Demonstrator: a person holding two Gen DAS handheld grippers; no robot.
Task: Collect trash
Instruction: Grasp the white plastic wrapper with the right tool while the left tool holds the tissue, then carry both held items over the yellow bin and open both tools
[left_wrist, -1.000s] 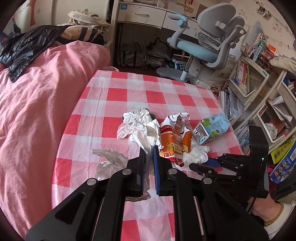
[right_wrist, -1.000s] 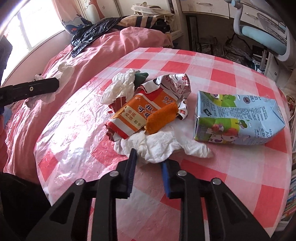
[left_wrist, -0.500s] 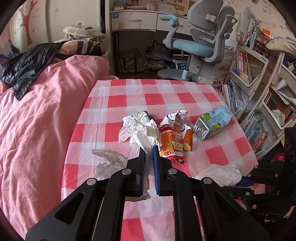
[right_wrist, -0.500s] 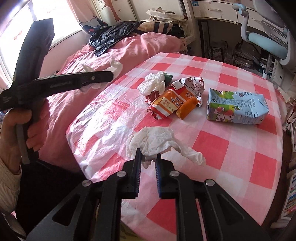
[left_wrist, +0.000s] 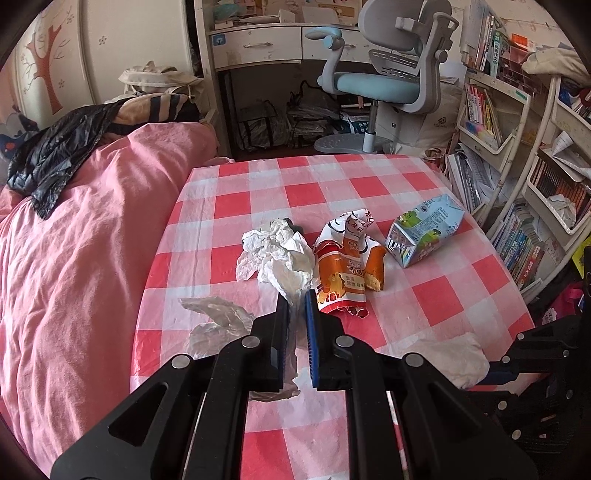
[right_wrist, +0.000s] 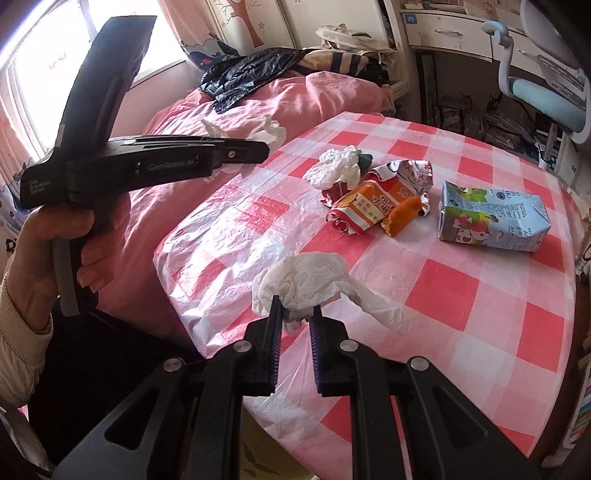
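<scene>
Since the earlier frame, white tissue (right_wrist: 306, 280) is lifted clear of the checked surface (right_wrist: 461, 291) | right gripper (right_wrist: 295, 314): fingers clenched on it | left gripper (left_wrist: 297, 295): fingers clenched on crumpled tissue (left_wrist: 284, 269) | snack wrapper (left_wrist: 343, 266), milk carton (left_wrist: 424, 230): left lying on surface.

Daylight from the window (right_wrist: 33, 92) at far left is overexposed; the pictures are sharp, bent and dark at edges.

Dark object (left_wrist: 295, 226) behind crumpled tissue (left_wrist: 275, 247) — mostly hidden.
</scene>
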